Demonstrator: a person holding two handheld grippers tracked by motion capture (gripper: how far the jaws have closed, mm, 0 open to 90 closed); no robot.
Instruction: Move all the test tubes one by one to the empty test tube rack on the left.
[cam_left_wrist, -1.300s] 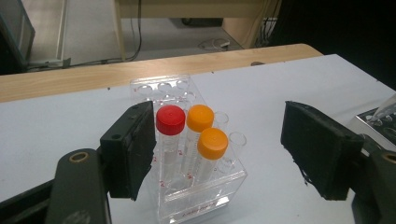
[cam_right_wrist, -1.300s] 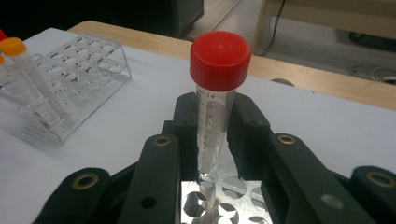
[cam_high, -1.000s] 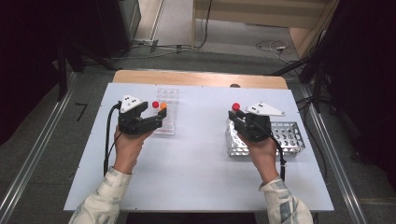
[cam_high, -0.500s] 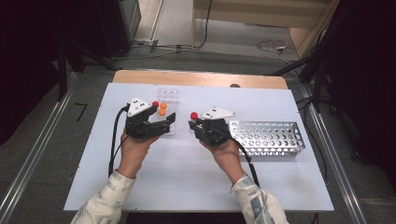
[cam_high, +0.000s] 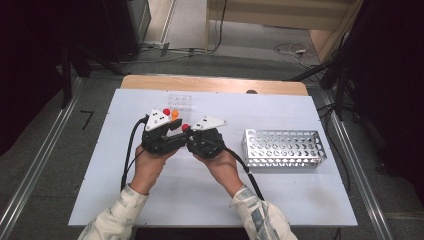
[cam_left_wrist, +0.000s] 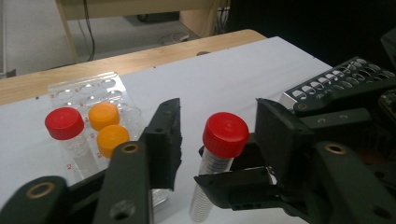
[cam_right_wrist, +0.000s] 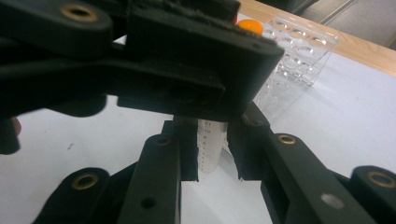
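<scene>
- left gripper (cam_left_wrist: 215, 140) jaws spread either side of a red-capped tube (cam_left_wrist: 218, 158)
- the right gripper (cam_left_wrist: 247, 184) clamps that tube's clear body
- clear rack (cam_left_wrist: 100, 91) holds one red (cam_left_wrist: 64, 123) and two orange caps (cam_left_wrist: 103, 115)
- metal rack (cam_left_wrist: 336, 81) at right

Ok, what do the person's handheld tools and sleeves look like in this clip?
Both tools are black: the left tool and right tool each carry a grey three-cornered top plate with dark dots, have brass-coloured pivot rivets, and trail a black cable. The sleeves are pale, light-patterned fabric.
</scene>
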